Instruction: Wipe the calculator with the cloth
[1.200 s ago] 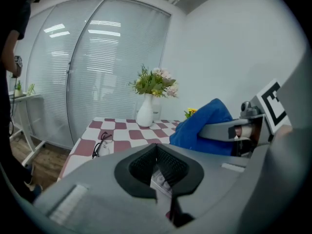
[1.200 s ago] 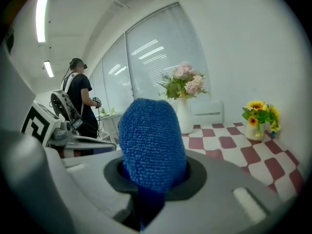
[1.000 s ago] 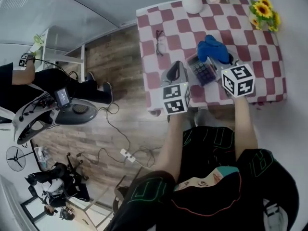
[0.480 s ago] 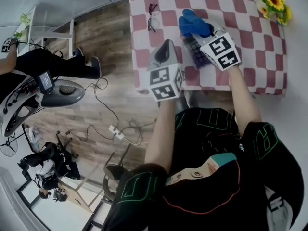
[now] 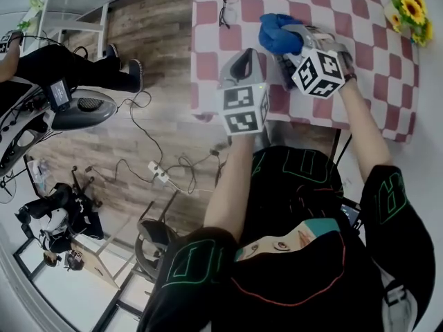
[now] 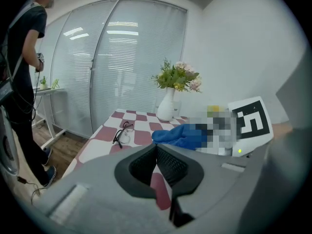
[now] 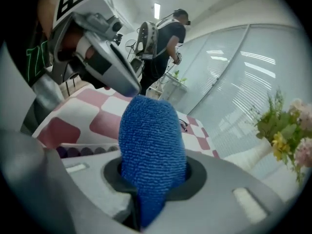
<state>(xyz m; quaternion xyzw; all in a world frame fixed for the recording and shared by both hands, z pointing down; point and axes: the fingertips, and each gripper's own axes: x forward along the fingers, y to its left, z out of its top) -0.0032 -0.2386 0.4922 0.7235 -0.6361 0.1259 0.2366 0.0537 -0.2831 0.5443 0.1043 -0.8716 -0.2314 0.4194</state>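
Blue cloth (image 7: 151, 145) pinched in right gripper (image 7: 152, 177), by the calculator (image 7: 80, 151) — left gripper (image 6: 156, 155) closed, empty.

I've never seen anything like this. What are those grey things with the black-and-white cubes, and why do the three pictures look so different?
There is no robot here. A person holds a two-jaw gripper in each hand, and the patterned cubes are part of the grippers. The head view comes from a camera on the person's head, looking down. The other two views come from cameras riding on the grippers, each looking along its own jaws.

The left gripper has its jaws together on nothing. The right gripper is clamped on a blue cloth, close to a calculator whose purple keys show.

Below them is a table with a red-and-white checked cover. It also carries a pair of glasses, a white vase of flowers and some sunflowers.
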